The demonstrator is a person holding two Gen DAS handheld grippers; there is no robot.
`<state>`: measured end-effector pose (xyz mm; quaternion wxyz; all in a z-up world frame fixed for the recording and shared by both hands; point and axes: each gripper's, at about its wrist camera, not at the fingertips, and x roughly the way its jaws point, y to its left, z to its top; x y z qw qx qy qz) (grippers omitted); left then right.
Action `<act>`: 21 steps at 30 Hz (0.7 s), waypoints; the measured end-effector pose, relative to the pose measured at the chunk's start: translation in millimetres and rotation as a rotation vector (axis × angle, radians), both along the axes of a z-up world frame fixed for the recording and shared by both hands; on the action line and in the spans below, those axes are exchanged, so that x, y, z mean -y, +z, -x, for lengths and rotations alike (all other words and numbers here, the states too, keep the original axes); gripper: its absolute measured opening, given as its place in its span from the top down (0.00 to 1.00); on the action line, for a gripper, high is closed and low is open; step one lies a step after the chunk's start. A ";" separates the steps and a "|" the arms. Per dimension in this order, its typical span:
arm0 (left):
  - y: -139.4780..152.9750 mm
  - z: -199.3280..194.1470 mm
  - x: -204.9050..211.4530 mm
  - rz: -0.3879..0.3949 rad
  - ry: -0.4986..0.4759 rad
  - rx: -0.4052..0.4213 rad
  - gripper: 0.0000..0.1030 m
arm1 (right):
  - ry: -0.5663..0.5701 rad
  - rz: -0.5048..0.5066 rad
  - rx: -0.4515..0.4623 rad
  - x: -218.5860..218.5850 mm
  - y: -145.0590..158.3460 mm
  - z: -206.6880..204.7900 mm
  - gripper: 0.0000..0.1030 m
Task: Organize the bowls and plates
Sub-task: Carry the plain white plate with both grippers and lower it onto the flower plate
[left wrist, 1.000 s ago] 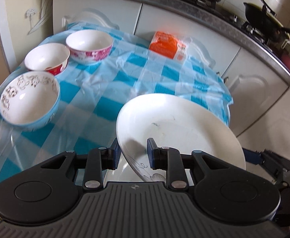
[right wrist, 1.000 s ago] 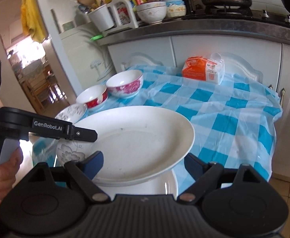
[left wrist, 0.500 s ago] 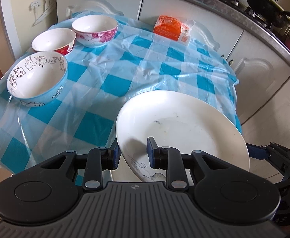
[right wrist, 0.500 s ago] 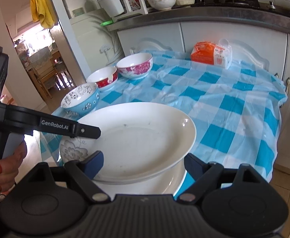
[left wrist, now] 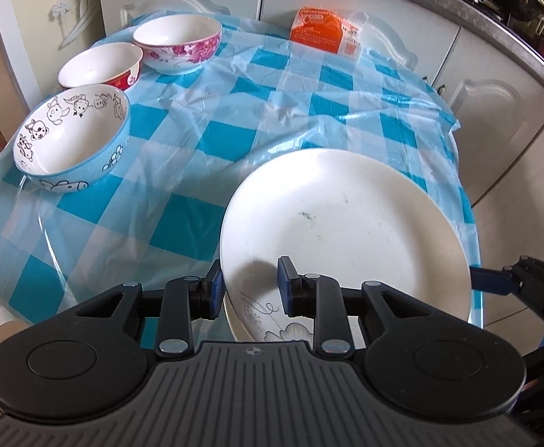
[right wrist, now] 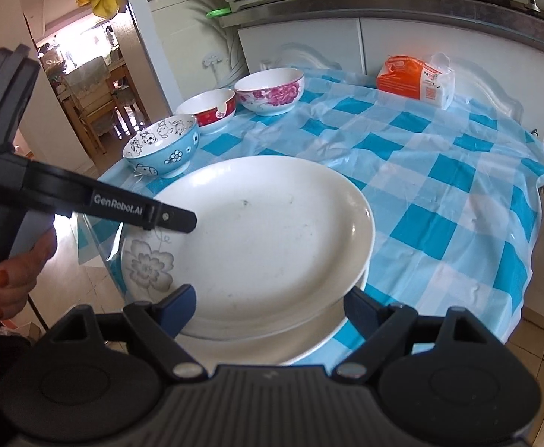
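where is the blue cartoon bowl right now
The blue cartoon bowl sits on the checked tablecloth at the left of the left wrist view, nearest of three bowls in a row, just in front of the red bowl and left of the white plate.

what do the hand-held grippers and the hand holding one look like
Both are black plastic with ribbed grey bodies, round side discs, silver screws and blue finger pads. The left hand-held gripper reads GenRobot.AI in white. The hand wears orange nail polish.

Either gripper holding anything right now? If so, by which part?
Left gripper pinches the near rim of the white plate. Right gripper is open, its fingers straddling the plate's edge without gripping.
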<state>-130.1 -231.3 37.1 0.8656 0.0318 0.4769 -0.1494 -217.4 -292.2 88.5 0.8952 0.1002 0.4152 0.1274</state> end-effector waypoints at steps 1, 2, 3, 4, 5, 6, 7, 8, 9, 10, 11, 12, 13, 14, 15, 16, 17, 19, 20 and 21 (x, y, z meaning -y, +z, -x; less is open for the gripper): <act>-0.9 0.6 0.9 -0.006 -0.004 0.000 0.71 | 0.001 0.003 0.000 -0.1 0.1 0.3 0.16; -1.4 1.6 2.5 -0.021 -0.013 0.006 0.71 | 0.001 0.003 -0.001 -0.1 0.2 0.3 0.16; -2.2 2.6 3.6 -0.032 -0.020 0.007 0.72 | 0.000 0.002 -0.001 -0.2 0.2 0.7 0.16; -2.7 3.6 3.5 -0.034 -0.023 0.013 0.72 | -0.002 0.002 -0.002 0.0 0.3 1.1 0.16; -3.0 4.0 3.4 -0.038 -0.028 0.015 0.72 | -0.003 0.004 -0.003 0.0 0.1 0.7 0.16; -3.2 4.2 3.2 -0.040 -0.032 0.017 0.72 | -0.002 0.006 -0.003 0.3 0.1 1.0 0.16; -3.3 4.2 2.9 -0.041 -0.035 0.019 0.72 | -0.002 0.008 -0.003 0.5 -0.1 0.7 0.16; -3.3 4.2 2.5 -0.041 -0.038 0.020 0.73 | -0.002 0.010 -0.005 0.9 -0.3 0.8 0.16; -3.1 4.1 2.1 -0.040 -0.043 0.017 0.73 | -0.003 0.011 -0.009 1.2 -0.8 0.7 0.15; -3.1 4.3 2.3 -0.041 -0.045 0.018 0.73 | -0.005 0.011 -0.017 2.1 -1.9 0.8 0.15; -3.4 4.1 2.2 -0.044 -0.046 0.017 0.73 | -0.006 0.009 -0.023 3.0 -2.8 1.1 0.15; -3.9 3.8 2.3 -0.045 -0.047 0.014 0.72 | -0.004 0.007 -0.023 3.3 -3.1 1.7 0.15; -4.2 3.3 2.0 -0.043 -0.047 0.012 0.72 | -0.001 0.008 -0.022 3.2 -2.8 2.3 0.15; -4.0 2.7 1.4 -0.041 -0.047 0.009 0.72 | 0.001 0.011 -0.024 2.8 -2.9 2.6 0.15; -3.6 2.0 0.6 -0.038 -0.046 0.005 0.72 | 0.001 0.012 -0.026 2.8 -2.9 2.9 0.13; -3.3 1.4 -0.1 -0.034 -0.044 0.000 0.72 | -0.004 0.011 -0.029 3.3 -3.1 3.3 0.12; -3.2 0.8 -0.9 -0.031 -0.042 -0.003 0.72 | -0.011 0.008 -0.033 4.6 -3.5 3.5 0.12; -2.9 -0.1 -1.7 -0.028 -0.036 -0.007 0.72 | -0.030 0.001 -0.043 7.8 -4.2 3.7 0.11; -2.8 -0.7 -2.1 -0.025 -0.033 -0.010 0.71 | -0.042 -0.003 -0.045 9.8 -4.2 4.0 0.10; -2.6 -1.4 -2.4 -0.021 -0.029 -0.012 0.69 | -0.053 -0.007 -0.048 11.6 -4.0 4.5 0.09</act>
